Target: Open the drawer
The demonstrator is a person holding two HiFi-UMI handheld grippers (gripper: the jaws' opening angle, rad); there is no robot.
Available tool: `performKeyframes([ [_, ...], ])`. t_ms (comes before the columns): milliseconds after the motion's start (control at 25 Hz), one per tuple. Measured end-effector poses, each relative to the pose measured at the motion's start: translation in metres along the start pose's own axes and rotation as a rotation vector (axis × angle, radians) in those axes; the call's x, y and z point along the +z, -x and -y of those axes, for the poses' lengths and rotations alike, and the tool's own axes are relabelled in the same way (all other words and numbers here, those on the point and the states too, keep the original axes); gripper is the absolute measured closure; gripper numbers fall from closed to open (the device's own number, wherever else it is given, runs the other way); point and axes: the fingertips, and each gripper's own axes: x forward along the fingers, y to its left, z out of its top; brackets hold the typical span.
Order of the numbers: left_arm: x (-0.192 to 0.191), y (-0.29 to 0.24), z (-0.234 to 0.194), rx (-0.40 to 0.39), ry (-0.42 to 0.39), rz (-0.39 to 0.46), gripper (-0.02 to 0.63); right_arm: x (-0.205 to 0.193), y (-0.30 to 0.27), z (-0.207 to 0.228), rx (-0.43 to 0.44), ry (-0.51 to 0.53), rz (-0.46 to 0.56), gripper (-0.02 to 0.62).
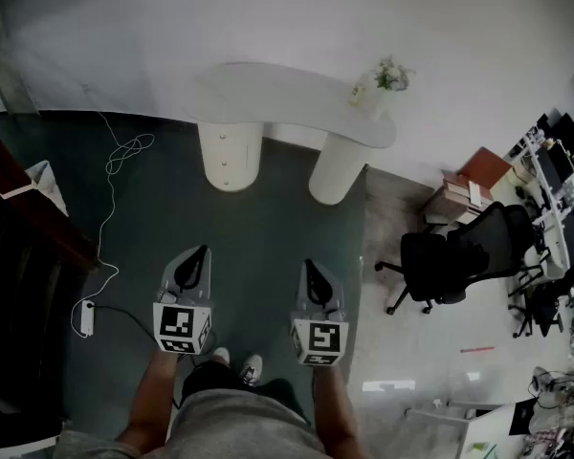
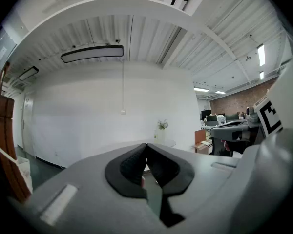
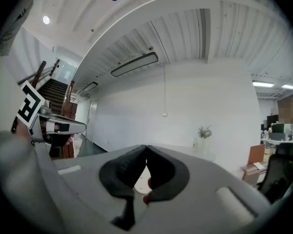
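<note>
Fingers on both grippers are clenched tip to tip, with nothing gripped between them.

From the head view, the left gripper (image 1: 199, 251) and right gripper (image 1: 309, 264) are held out side by side, roughly level, over a dark green floor (image 1: 277, 228). Ahead of them, well apart, stands a white desk (image 1: 268, 89) on two round legs. The left leg carries the drawers (image 1: 227, 158), a stack of fronts with small knobs, all shut. A vase of flowers (image 1: 386, 76) sits near the desk's right end. A black office chair (image 1: 450, 256) stands off to the right, and a white cable (image 1: 110, 199) trails across the floor to a power strip (image 1: 86, 317) at the left.

From the left gripper view, the left gripper (image 2: 146, 147) shows its dark padded fingers (image 2: 129, 167) closed and empty. Beyond them lie the desk top (image 2: 170, 142) and the vase (image 2: 162, 126) against a white wall.

From the right gripper view, the right gripper (image 3: 146, 149) is likewise shut on nothing. The desk (image 3: 204, 156) and vase (image 3: 203, 132) lie beyond and to the right. The drawers cannot be made out clearly in either gripper view.
</note>
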Motion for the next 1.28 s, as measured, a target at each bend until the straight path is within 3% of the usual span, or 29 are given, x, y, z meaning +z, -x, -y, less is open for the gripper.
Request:
performKeyframes([
  [360,-0.001,0.009,-0.009,0.035,0.001,0.002,0.6,0.004,-0.005,-0.004,0.018,0.0,0.019,0.591],
  [760,-0.008,0.01,-0.054,0.11,0.011,-0.002,0.6,0.003,-0.042,-0.035,0.081,0.004,0.023,0.591],
  [1040,-0.015,-0.019,-0.1,0.12,0.025,-0.004,0.6,0.007,-0.096,-0.053,0.091,0.014,0.015,0.591],
  [1280,-0.016,-0.074,-0.164,0.093,0.029,-0.008,0.6,0.017,-0.177,-0.076,0.077,0.007,0.005,0.591],
])
